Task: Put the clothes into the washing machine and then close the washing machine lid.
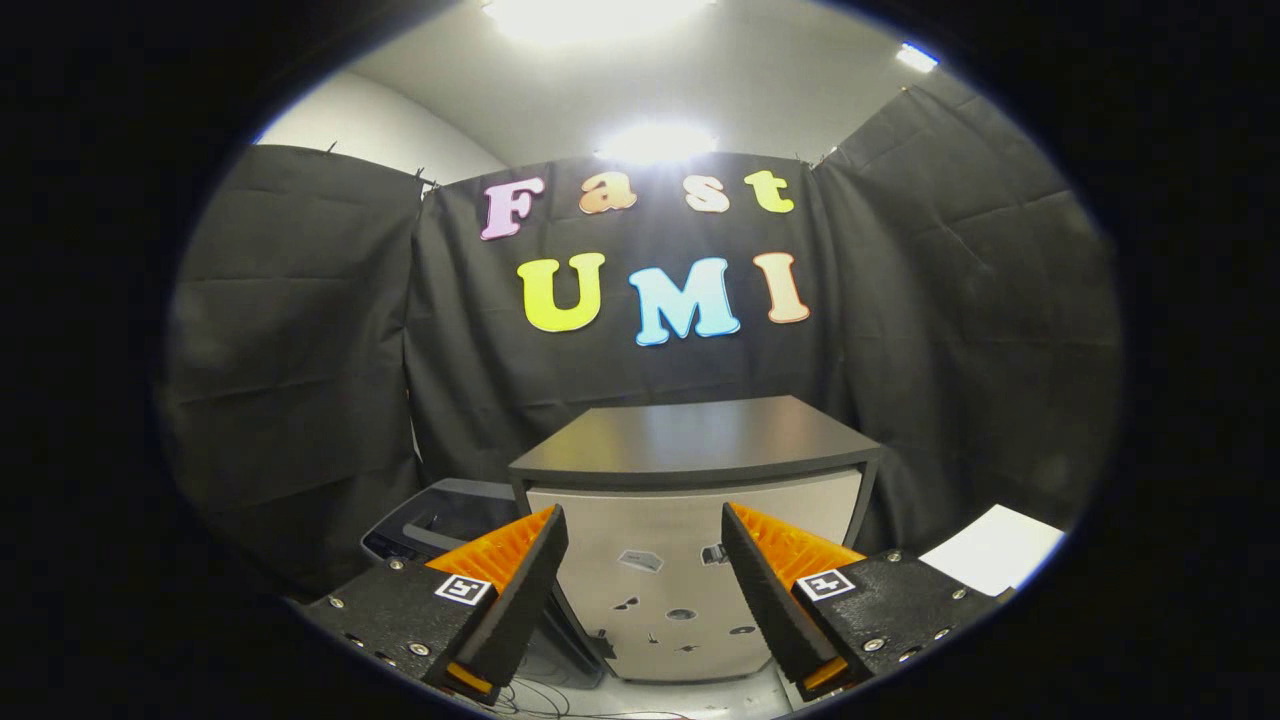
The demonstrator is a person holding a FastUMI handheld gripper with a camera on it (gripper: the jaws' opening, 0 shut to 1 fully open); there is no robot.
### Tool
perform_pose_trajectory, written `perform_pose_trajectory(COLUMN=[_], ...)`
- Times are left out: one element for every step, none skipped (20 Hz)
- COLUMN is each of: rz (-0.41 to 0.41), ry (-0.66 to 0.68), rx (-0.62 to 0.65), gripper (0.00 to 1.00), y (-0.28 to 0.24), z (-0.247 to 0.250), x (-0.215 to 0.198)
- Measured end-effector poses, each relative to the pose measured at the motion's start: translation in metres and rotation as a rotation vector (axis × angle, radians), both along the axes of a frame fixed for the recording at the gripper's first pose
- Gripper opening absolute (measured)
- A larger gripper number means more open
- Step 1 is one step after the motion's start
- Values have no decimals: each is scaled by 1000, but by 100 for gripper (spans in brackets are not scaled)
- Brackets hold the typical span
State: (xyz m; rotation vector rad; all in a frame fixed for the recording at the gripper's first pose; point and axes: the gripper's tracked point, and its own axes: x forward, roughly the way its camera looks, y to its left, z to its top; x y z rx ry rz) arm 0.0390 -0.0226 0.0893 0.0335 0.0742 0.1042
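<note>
With gripper point(645, 545) agape: washer point(690, 520) ahead.

Washing machine point(690, 560) beyond the spread, empty gripper point(645, 575) fingers: dark grey glossy lid point(695, 435), pale silver front with small dark markings. White sheet point(995, 548) beside the right finger.

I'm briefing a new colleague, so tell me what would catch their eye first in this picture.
First, the boxy cabinet with a dark flat top and pale grey front, standing just beyond the open tool, framed between its two spread fingers. Next, the dark grey plastic container beside it, behind one finger, and the flat white sheet past the other.
</note>
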Motion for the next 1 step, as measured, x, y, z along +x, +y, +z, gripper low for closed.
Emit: perform_pose_trajectory(rz=[-15], ry=[-23], rx=[-4], gripper=[95], y=[-10], z=[13], x=[-6])
